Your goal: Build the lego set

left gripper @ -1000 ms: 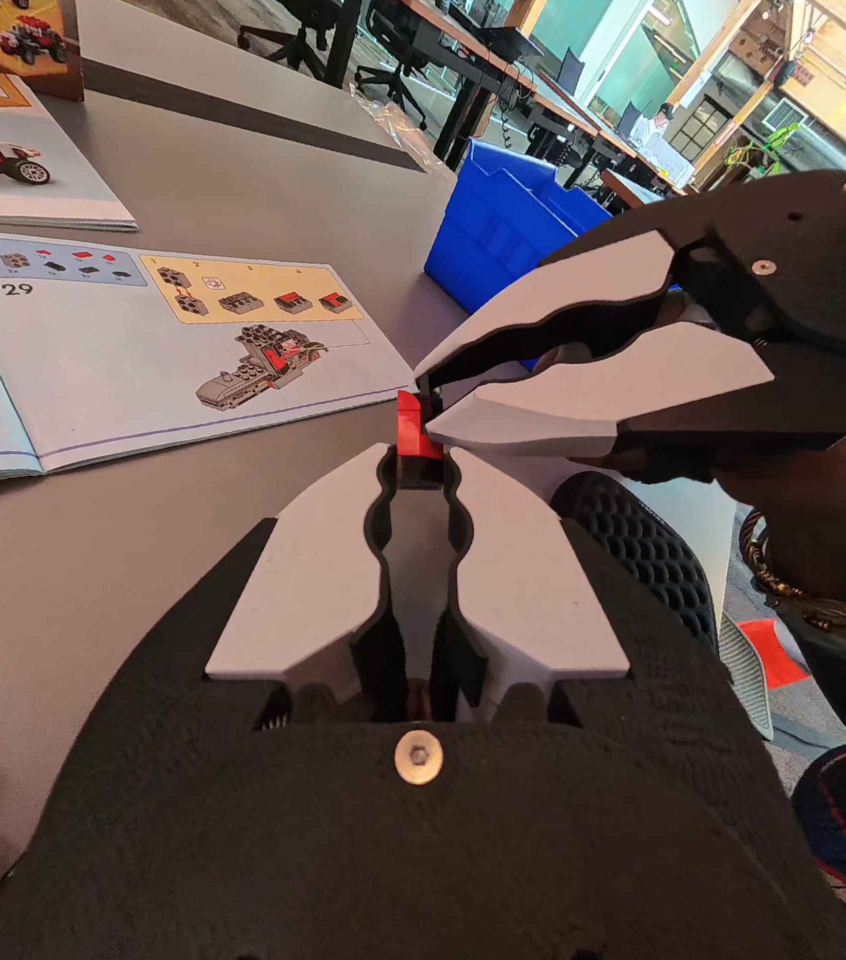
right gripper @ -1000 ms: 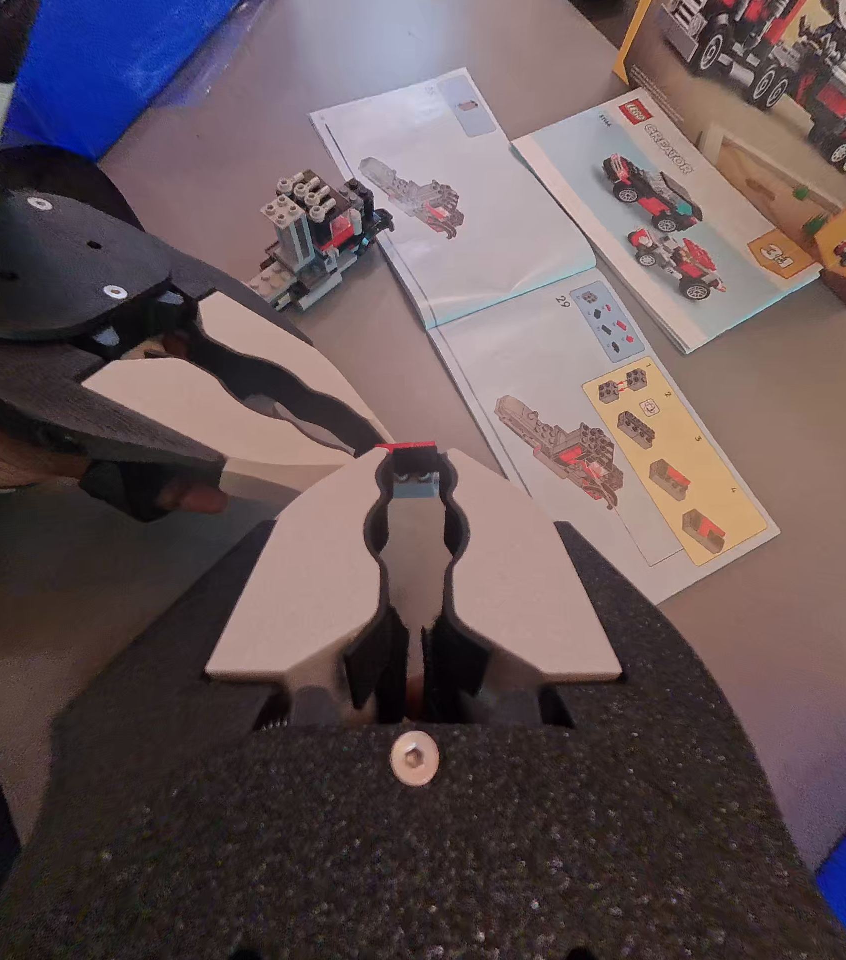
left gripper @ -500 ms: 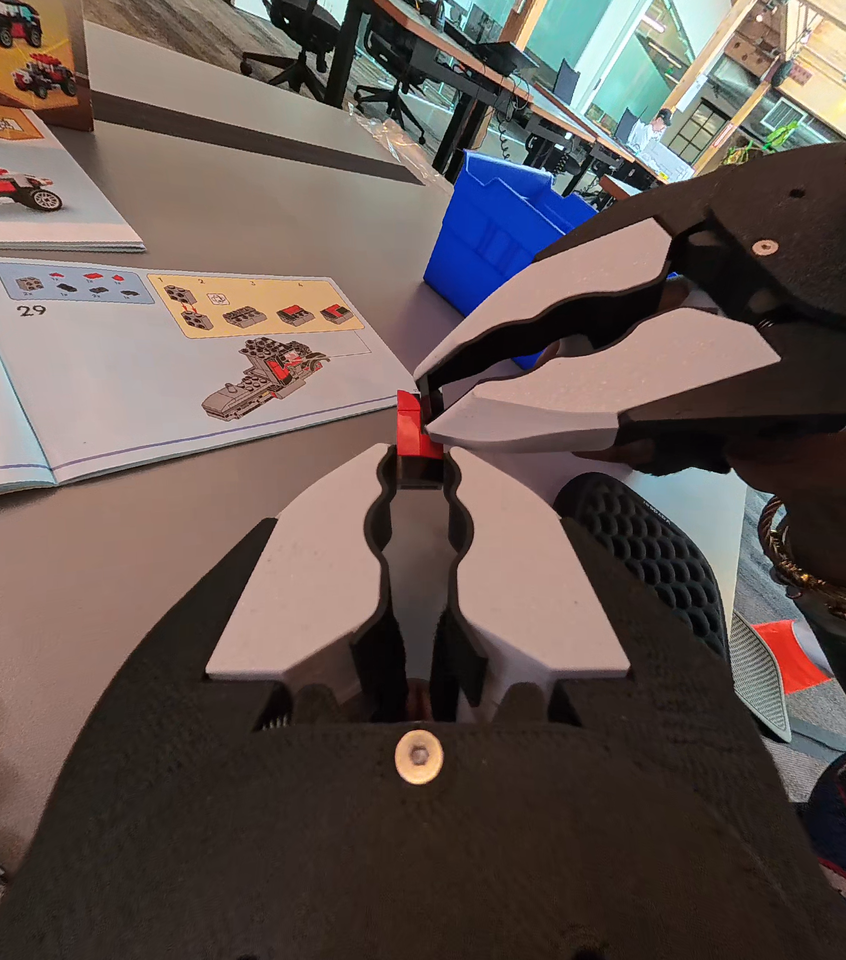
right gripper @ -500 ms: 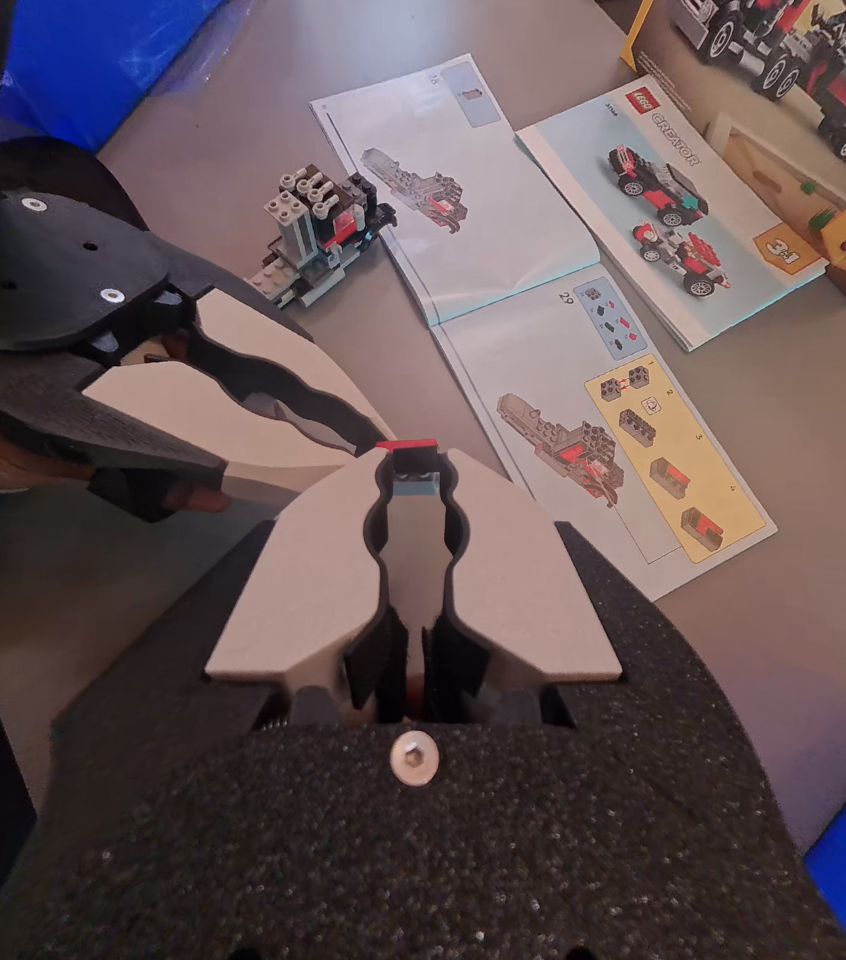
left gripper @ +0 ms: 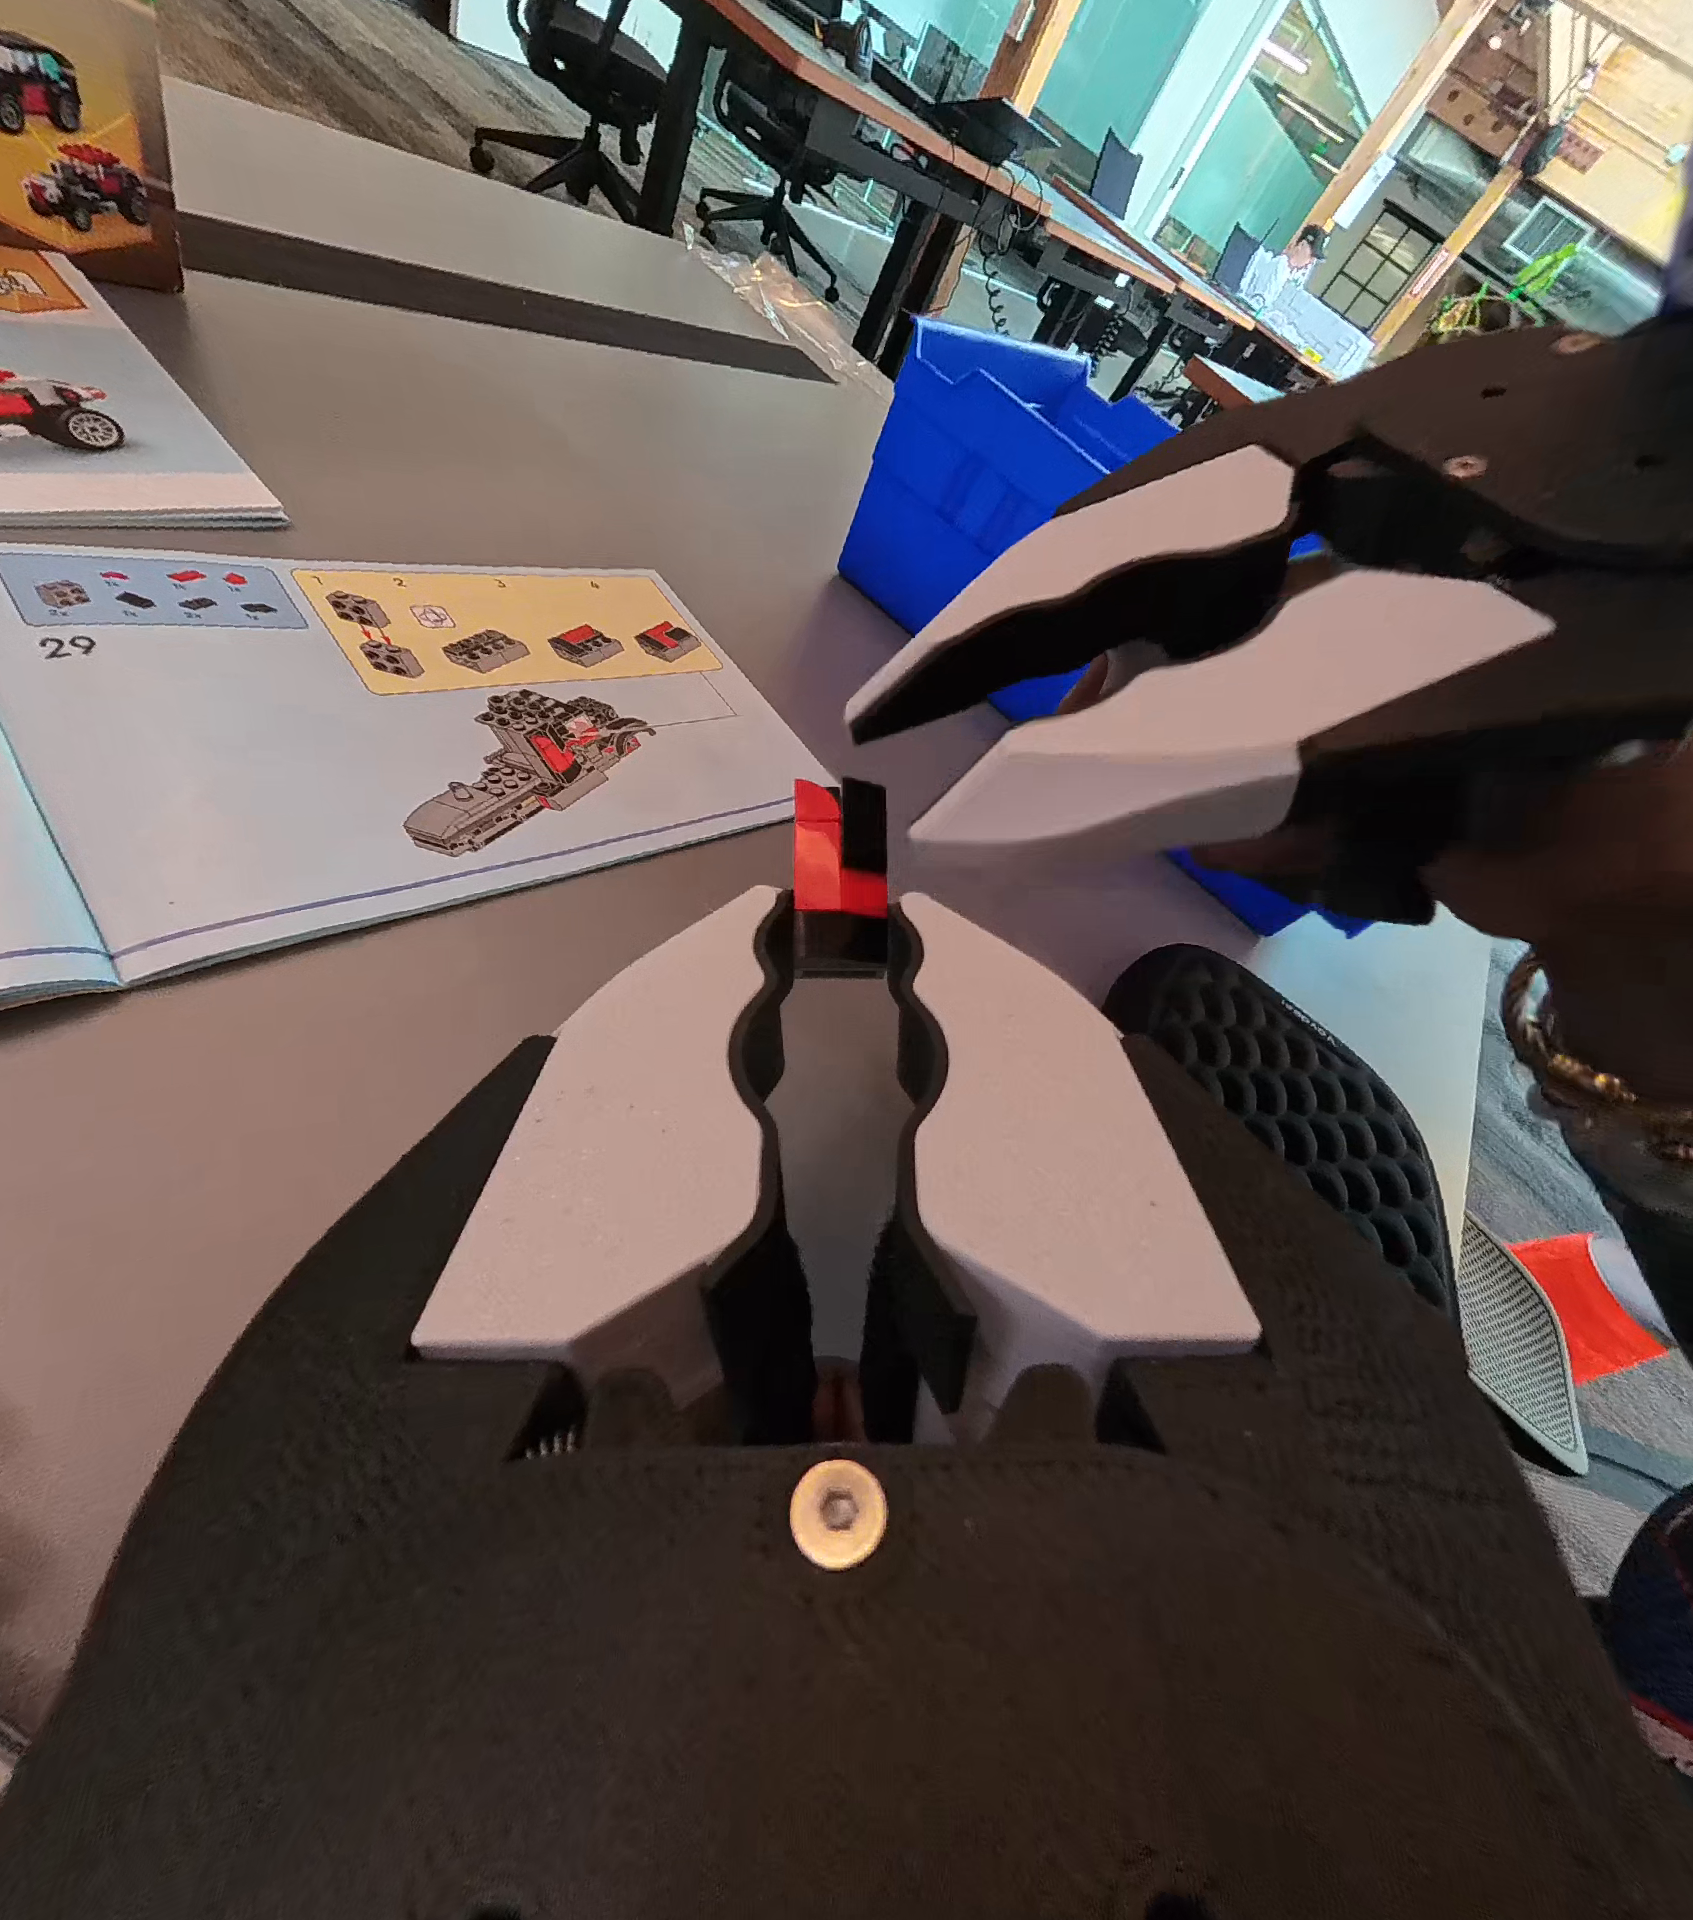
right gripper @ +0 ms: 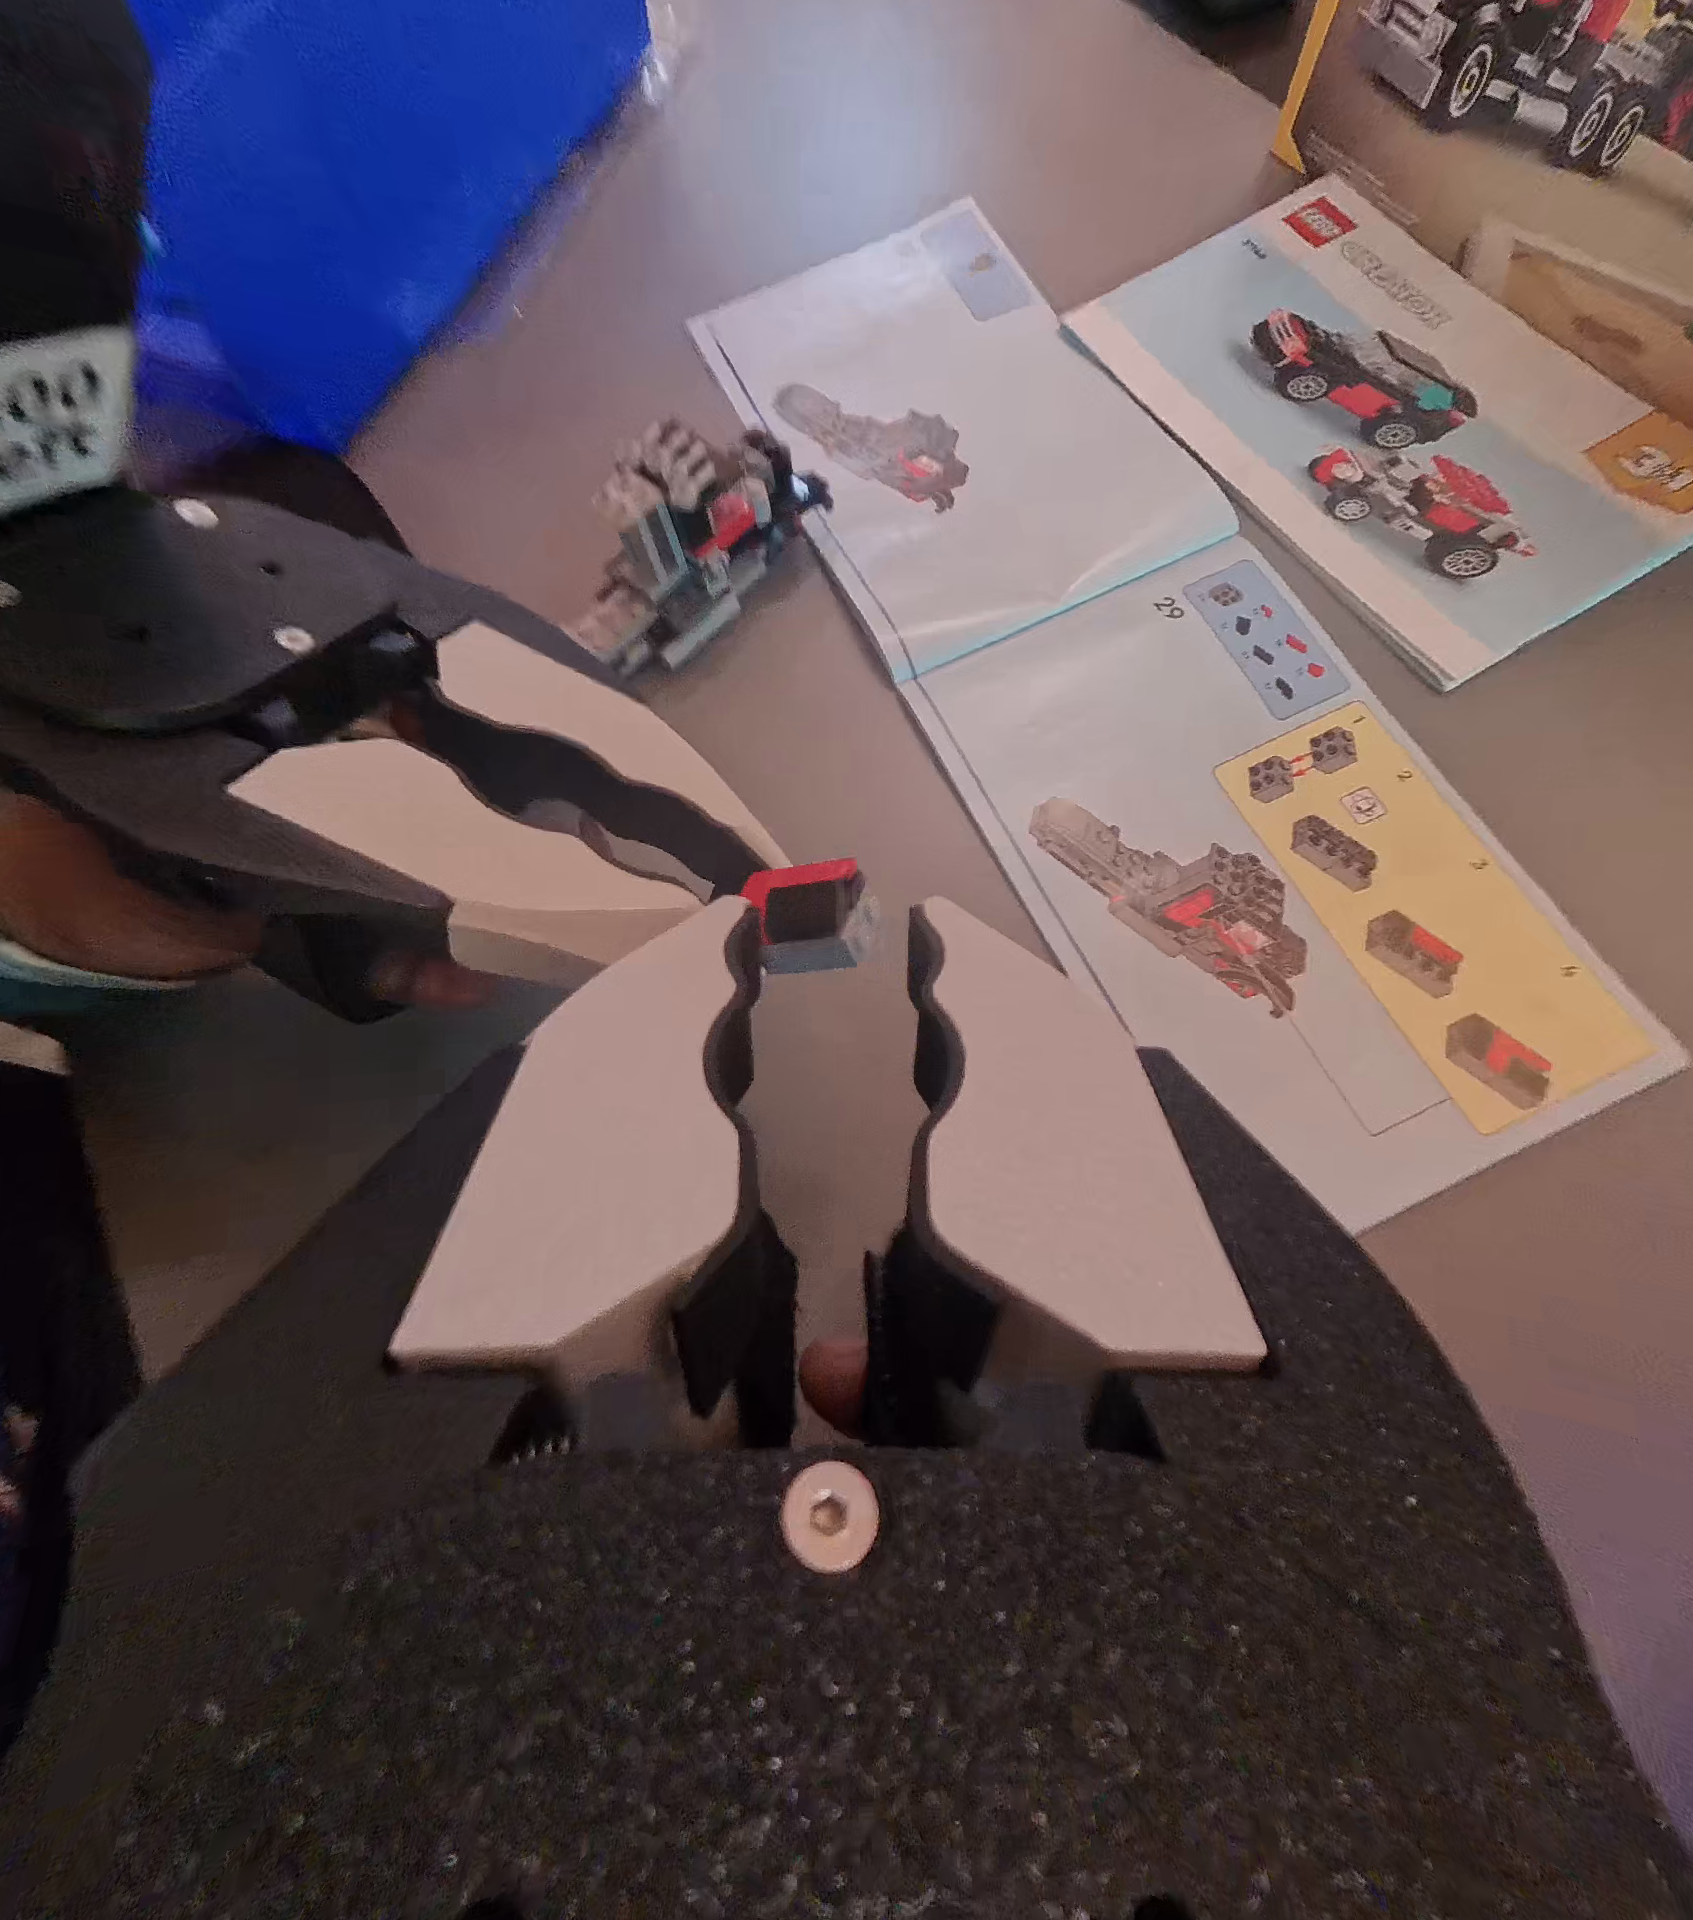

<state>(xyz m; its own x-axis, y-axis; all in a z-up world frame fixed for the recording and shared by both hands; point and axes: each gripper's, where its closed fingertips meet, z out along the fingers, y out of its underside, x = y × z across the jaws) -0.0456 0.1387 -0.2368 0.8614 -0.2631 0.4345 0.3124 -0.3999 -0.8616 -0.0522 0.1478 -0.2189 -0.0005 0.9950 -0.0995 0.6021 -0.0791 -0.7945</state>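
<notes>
Two hand-held grippers are in play: the small red-and-black sub-assembly point(left gripper: 840, 871) is kept clenched in the left hand-held gripper point(left gripper: 837, 920) above the worktop's point(left gripper: 509, 436) near edge, while the released right hand-held gripper point(right gripper: 826, 920) is best drawn clear without knocking it.

Grey matte tabletop point(left gripper: 468, 416); black swivel office chairs point(left gripper: 582, 83); long wood-topped desks on black legs point(left gripper: 925, 156); teal glass partitions point(left gripper: 1226, 156); exposed timber beams point(left gripper: 1424, 83).

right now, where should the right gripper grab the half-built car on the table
Judging by its shape, grip the half-built car across its long flat sides, low on the grey base, coming down from above. The top is lumpy with studs and upright bits, so the sides look safer. The right gripper is open and free.
</notes>
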